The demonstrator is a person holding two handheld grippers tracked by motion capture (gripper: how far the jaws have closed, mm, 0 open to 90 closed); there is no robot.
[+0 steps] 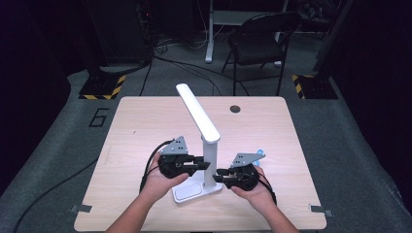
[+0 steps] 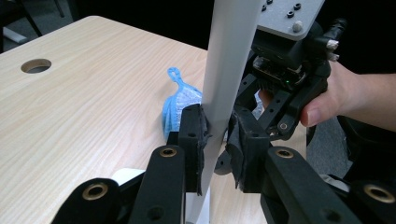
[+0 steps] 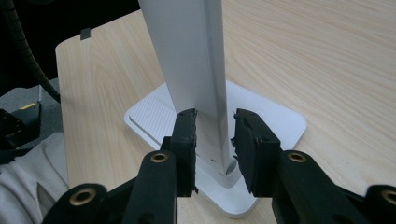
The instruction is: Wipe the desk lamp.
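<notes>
A white desk lamp stands near the table's front edge, with a flat base (image 1: 189, 192), an upright post (image 1: 210, 155) and a long head (image 1: 197, 110) slanting up to the back left. My left gripper (image 1: 206, 165) reaches in from the left and is shut on the post (image 2: 229, 70) at mid height, a pad on each side. My right gripper (image 1: 217, 172) comes from the right, lower down. Its jaws (image 3: 215, 128) clamp the post (image 3: 196, 60) just above the base (image 3: 275, 121). The left gripper view has the right gripper (image 2: 289, 70) behind the post, held in a hand.
A small blue and white bundle (image 1: 261, 153) lies on the table right behind the right gripper; it is also in the left gripper view (image 2: 176, 108). A round cable hole (image 1: 235, 108) sits near the far edge. A black chair (image 1: 262, 39) stands beyond the table.
</notes>
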